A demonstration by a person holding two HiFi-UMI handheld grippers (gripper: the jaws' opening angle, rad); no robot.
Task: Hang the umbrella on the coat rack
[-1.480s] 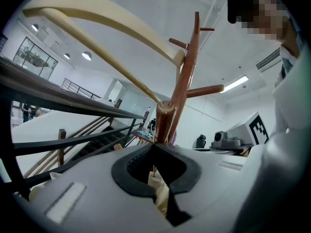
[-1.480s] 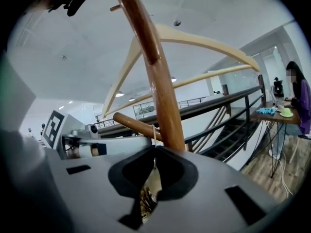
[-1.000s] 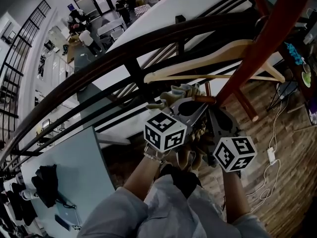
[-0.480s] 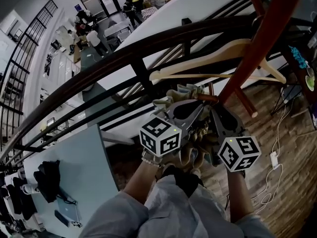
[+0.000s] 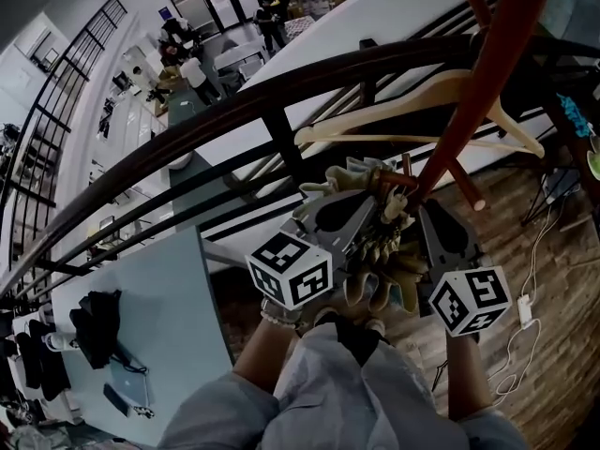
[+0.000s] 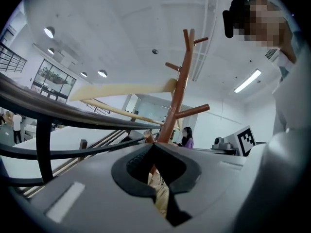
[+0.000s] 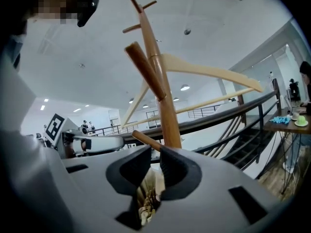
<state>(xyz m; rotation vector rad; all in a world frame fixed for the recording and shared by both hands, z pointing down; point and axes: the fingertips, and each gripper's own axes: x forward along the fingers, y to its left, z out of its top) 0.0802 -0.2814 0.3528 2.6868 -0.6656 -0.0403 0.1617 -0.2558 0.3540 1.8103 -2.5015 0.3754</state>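
Note:
The beige folded umbrella (image 5: 375,256) with its brown wooden handle (image 5: 394,178) is held up between both grippers, right against the reddish-brown coat rack (image 5: 473,92). My left gripper (image 5: 373,198) is shut on the umbrella's fabric (image 6: 160,195). My right gripper (image 5: 424,216) pinches the same bundle (image 7: 148,191) through a narrow gap. The handle (image 7: 146,141) pokes out just past the right jaws, beside the coat rack pole (image 7: 163,96). One slanted peg (image 7: 146,69) rises above it. In the left gripper view the coat rack (image 6: 177,96) stands straight ahead.
A pale wooden hanger (image 5: 422,120) hangs on the rack above the umbrella. A dark curved railing (image 5: 234,111) runs just behind, with a lower floor and people (image 5: 187,54) beyond it. A cluttered desk edge (image 5: 577,129) and floor cables (image 5: 525,307) lie at the right.
Both marker cubes have slid lower in the head view, the left one leftward and the right one rightward. The umbrella's handle end stays by the rack pole.

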